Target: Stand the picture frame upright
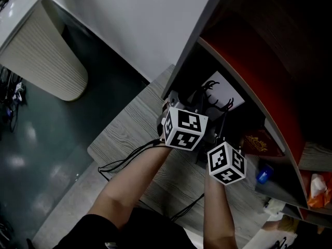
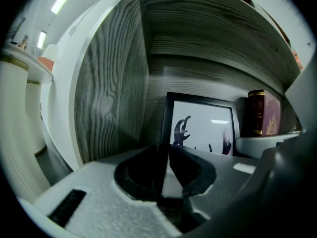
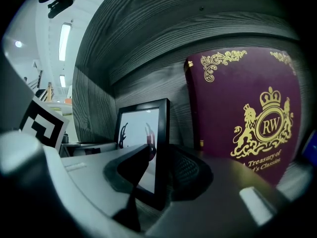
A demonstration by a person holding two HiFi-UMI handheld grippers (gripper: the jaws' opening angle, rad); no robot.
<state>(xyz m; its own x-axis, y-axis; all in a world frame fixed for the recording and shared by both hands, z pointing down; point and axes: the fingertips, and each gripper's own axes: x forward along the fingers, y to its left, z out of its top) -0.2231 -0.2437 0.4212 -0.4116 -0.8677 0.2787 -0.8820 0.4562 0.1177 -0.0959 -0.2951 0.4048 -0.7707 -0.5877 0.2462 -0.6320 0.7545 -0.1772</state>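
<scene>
Now upright, the black picture frame (image 2: 202,128) shows antlers; left gripper (image 2: 166,171), right gripper (image 3: 159,175) straddle it, seemingly unclamped.

Upright black picture frame (image 2: 200,125), antler print

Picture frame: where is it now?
Right gripper view, left of centre: the picture frame stands upright in the wood-grain shelf bay, left of the maroon book.

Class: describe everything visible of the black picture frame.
The black rectangular picture frame holds a white print with dark antler-like shapes behind reflective glazing. It stands upright in the grey wood-grain shelf compartment, beside a maroon gold-crested book. Its left edge lies between the jaws of the left gripper, its right edge between those of the right gripper; neither seems to clamp it.
</scene>
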